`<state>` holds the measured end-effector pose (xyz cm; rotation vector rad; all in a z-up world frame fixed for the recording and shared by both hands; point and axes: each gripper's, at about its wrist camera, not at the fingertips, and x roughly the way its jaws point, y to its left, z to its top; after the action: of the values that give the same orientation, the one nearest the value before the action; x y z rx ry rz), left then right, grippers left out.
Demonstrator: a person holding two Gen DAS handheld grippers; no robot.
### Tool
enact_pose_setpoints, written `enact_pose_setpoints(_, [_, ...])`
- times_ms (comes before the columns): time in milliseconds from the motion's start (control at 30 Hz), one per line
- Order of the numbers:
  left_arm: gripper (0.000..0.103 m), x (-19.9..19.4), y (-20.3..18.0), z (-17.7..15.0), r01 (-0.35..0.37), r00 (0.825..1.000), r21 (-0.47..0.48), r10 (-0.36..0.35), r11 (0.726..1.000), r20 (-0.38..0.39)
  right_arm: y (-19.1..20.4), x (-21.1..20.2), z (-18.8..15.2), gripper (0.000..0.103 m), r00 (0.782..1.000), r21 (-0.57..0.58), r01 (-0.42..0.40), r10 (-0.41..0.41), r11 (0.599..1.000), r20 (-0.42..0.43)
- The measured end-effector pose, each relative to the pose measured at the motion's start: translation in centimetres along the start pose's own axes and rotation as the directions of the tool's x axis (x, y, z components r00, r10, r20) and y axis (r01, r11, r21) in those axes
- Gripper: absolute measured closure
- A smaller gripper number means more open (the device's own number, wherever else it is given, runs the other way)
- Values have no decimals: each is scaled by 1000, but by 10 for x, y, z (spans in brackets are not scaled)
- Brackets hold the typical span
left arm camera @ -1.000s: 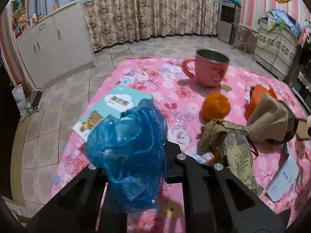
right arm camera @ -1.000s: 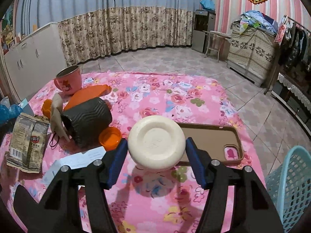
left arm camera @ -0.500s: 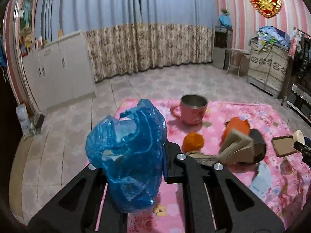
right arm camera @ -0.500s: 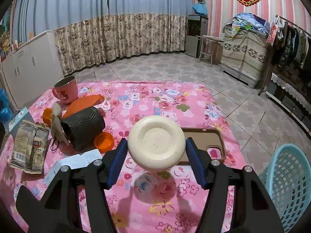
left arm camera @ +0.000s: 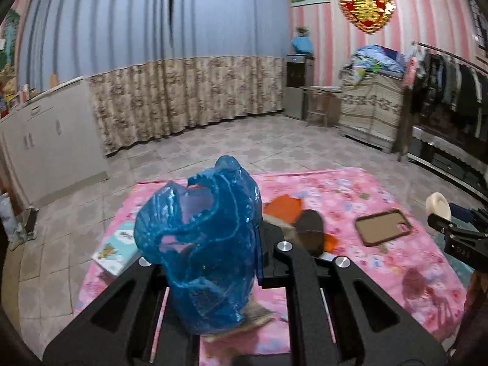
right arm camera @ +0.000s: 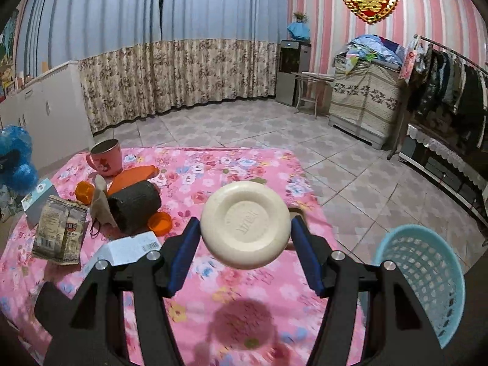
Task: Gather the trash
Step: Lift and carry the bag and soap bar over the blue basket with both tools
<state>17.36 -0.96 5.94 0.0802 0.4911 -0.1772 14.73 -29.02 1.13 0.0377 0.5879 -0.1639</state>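
My left gripper [left arm camera: 213, 241] is shut on a crumpled blue plastic bag [left arm camera: 204, 244] and holds it above the left part of the pink floral table [left arm camera: 381, 189]. My right gripper [right arm camera: 245, 231] is shut on a round cream lid [right arm camera: 245, 224], held above the table near its right edge; it also shows in the left wrist view [left arm camera: 438, 206]. A light blue mesh basket [right arm camera: 424, 277] stands on the floor to the right of the table. A snack wrapper [right arm camera: 59, 233] and a white receipt [right arm camera: 125, 248] lie on the table at the left.
On the table are a pink mug [right arm camera: 105, 157], a black ribbed roll [right arm camera: 134, 202], orange pieces [right arm camera: 132, 175], a small booklet [right arm camera: 38, 199] and a brown phone case [left arm camera: 382, 227]. Tiled floor, cabinets, curtains and a clothes rack surround it.
Both grippers have risen with their loads. The left one has swung right with the blue bag. The right one has moved towards the table's right edge, and more of the basket shows.
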Motion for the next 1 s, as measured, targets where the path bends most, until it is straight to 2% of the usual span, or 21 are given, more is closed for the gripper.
enact_pose_setpoints(233, [94, -2, -59, -1, 116, 993, 65, -115, 991, -16, -58, -47, -10, 42, 997, 48, 66, -67, 997, 33])
enact_pose_setpoints(433, [94, 0, -123, -6, 225, 974, 125, -221, 966, -42, -103, -65, -20, 42, 986, 72, 160, -163, 985, 41])
enact_pose_setpoints(633, [94, 11, -192, -19, 334, 942, 168, -323, 927, -92, -153, -67, -36, 42, 970, 124, 242, -245, 962, 10])
enact_pose_setpoints(833, [94, 32, -256, -35, 459, 885, 160, -435, 874, -166, -205, -63, -57, 42, 944, 198, 328, -326, 924, -45])
enact_pose_setpoints(1000, [94, 45, -304, -47, 527, 846, 175, -493, 832, -204, -241, -59, -68, 42, 928, 239, 372, -364, 897, -76])
